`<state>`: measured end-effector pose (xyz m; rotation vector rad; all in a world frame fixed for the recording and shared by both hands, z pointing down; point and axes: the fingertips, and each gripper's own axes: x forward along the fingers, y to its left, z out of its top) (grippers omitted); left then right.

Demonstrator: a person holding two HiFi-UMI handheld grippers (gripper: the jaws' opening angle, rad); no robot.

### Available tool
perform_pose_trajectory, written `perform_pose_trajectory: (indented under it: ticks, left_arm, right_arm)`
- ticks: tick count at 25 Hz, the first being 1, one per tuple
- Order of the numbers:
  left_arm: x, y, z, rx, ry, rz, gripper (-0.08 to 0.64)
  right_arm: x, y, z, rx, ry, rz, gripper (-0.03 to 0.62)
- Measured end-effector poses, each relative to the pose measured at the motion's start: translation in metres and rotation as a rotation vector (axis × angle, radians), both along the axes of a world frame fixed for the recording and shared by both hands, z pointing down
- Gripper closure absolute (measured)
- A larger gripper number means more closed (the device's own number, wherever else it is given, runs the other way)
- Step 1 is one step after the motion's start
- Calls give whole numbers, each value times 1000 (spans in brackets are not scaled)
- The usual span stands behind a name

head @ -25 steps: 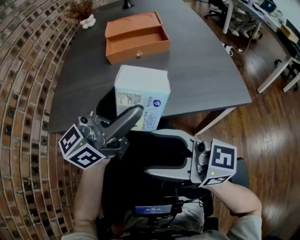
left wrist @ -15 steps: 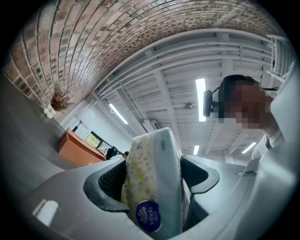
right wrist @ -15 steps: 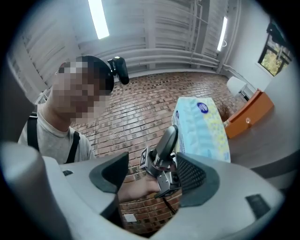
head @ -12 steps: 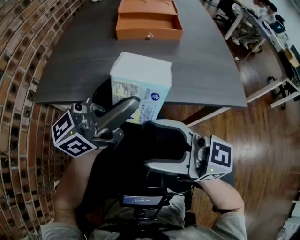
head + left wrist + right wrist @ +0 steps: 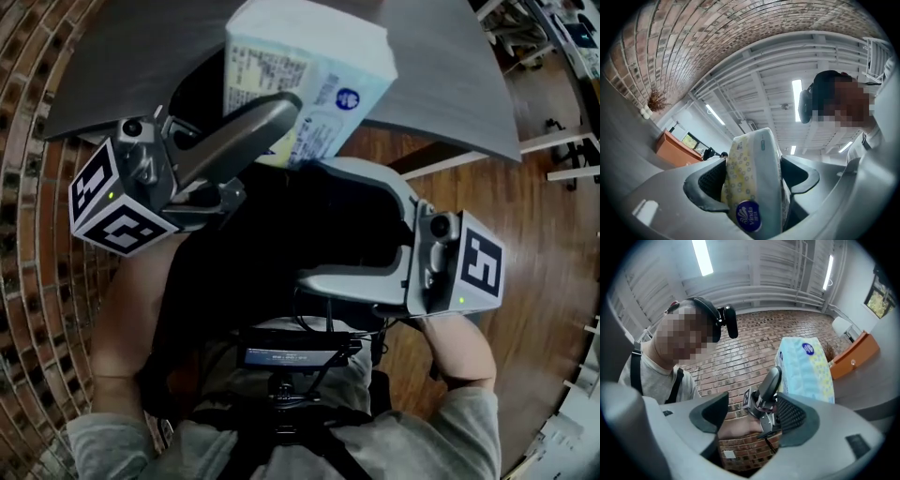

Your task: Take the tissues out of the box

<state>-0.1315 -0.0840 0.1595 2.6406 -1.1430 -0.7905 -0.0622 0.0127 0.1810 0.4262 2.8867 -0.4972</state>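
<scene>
Left gripper view: clamped left gripper on soft blue-and-yellow plastic-wrapped tissue pack (right gripper gaping, empty). Seemingly out already; next called for set-down at dark table's near edge.

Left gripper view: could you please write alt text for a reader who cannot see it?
The left gripper clamps a soft tissue pack between its fingers. Behind at left, an orange box sits on a grey table beside a brick wall.

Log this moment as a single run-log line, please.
left gripper: shut on tissue pack, held in the air | right gripper: open, empty | orange box: on table
</scene>
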Motion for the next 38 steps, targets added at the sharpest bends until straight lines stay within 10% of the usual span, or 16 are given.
perform_pose_trajectory:
  ticks: [38]
  left_arm:
    - [3, 4, 8, -37, 56, 21, 190]
  right_arm:
    - [-3, 11, 0, 45, 12, 3, 275]
